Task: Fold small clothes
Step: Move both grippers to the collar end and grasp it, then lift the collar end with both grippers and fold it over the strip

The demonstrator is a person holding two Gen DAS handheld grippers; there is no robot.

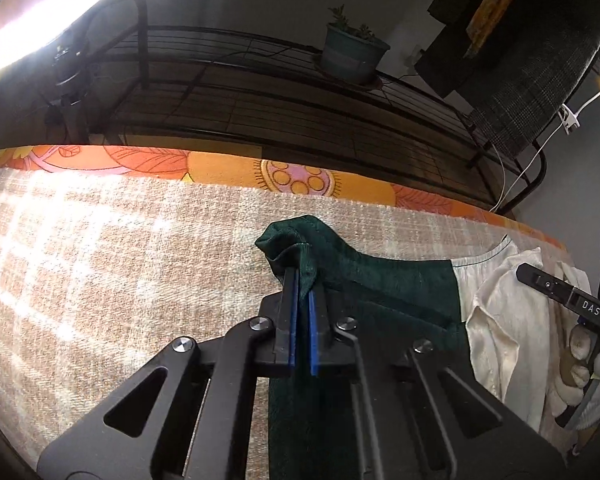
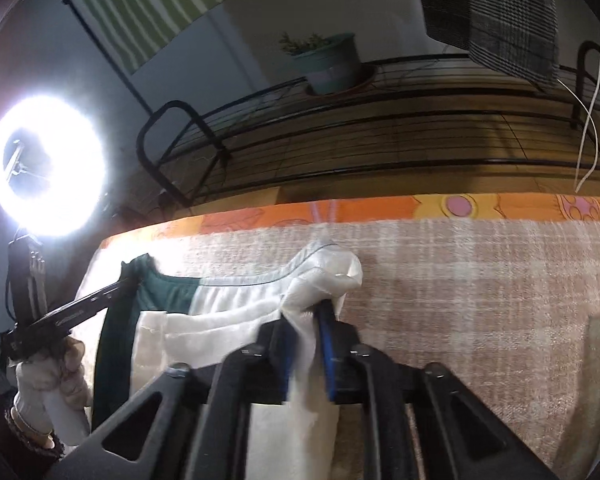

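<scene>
Left wrist view: reaching forward over the woven plaid blanket point(image 1: 120, 264), left gripper point(image 1: 303, 280) pinching a bunched corner of the green-and-cream garment point(image 1: 384, 280), blue-padded fingers point(image 1: 314, 320) pressed nearly together on the dark green cloth and lifting it into a small peak. Lying across the blanket toward the right, green half meeting cream half. Showing at the right edge, a white-gloved right hand point(image 1: 588, 372) wrapping the handle of the other tool.

Right wrist view: right gripper point(image 2: 320, 308) clamping the cream corner of the garment point(image 2: 236, 316) in the same way, fabric trailing down between the fingers, edge slightly blurred. Stretching leftward to the green end, left gripper point(image 2: 130, 280) gripping there, gloved left hand point(image 2: 52, 384) curling around its handle.

Farther back: orange floral sheet point(image 1: 292, 176) edging the blanket, black wire rack point(image 1: 260, 92) beyond, potted plant point(image 1: 352, 52) sitting on it, ring light point(image 2: 46, 166) glaring at left.
</scene>
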